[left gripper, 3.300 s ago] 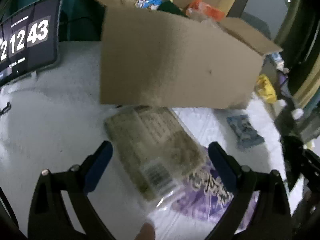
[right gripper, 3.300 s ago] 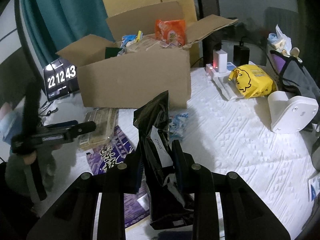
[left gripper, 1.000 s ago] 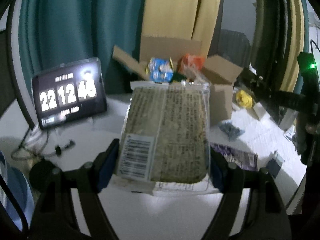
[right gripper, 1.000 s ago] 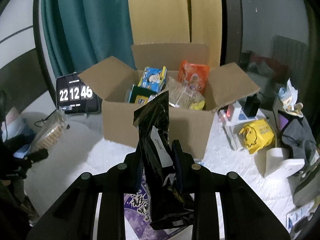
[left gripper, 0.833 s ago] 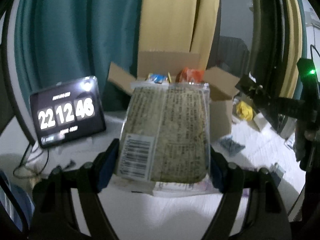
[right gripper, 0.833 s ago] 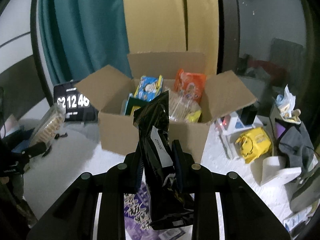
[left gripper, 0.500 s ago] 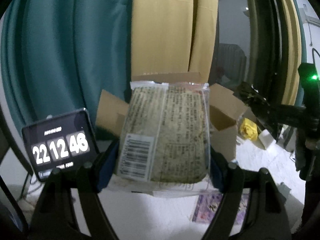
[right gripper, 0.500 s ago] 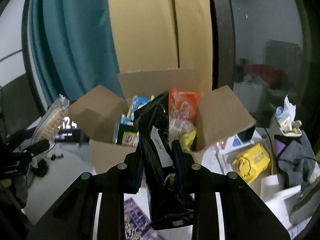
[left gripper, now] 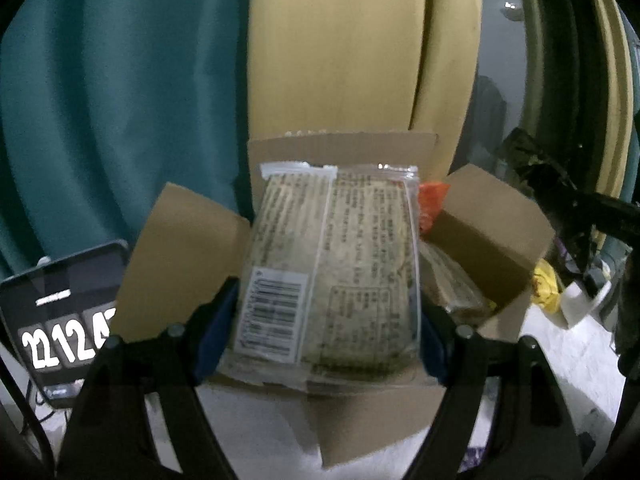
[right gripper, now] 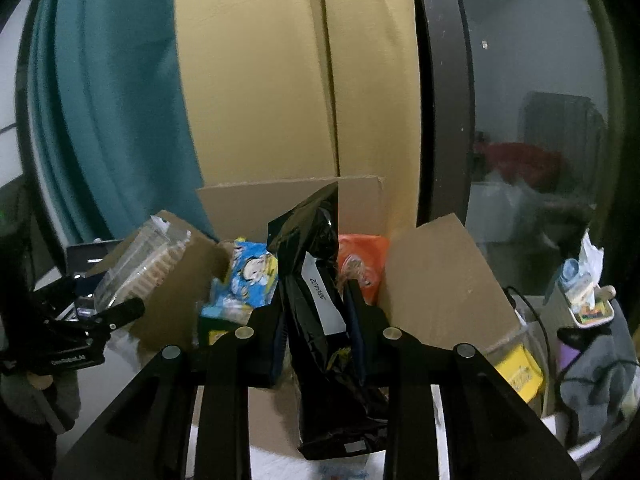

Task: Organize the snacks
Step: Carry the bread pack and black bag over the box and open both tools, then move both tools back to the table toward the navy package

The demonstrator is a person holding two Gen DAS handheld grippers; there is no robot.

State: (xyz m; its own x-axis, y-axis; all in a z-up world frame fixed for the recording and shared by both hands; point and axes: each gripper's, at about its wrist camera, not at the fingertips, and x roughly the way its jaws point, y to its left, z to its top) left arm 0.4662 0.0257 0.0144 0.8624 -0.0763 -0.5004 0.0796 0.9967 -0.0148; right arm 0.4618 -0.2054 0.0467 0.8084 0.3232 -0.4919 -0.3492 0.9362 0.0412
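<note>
With both packs up at the box (right gripper: 440, 280), I'd clear its near wall before dropping: left gripper (left gripper: 326, 320), jaws wide, clamps the cracker pack (left gripper: 336, 264), right gripper (right gripper: 316, 320), nearly closed, pinches the black bag (right gripper: 320, 300).

Dim room: a teal curtain (right gripper: 112, 120) hangs at ten o'clock, a yellow curtain (right gripper: 280, 92) at twelve, a dark window frame (right gripper: 444, 100) at two.
</note>
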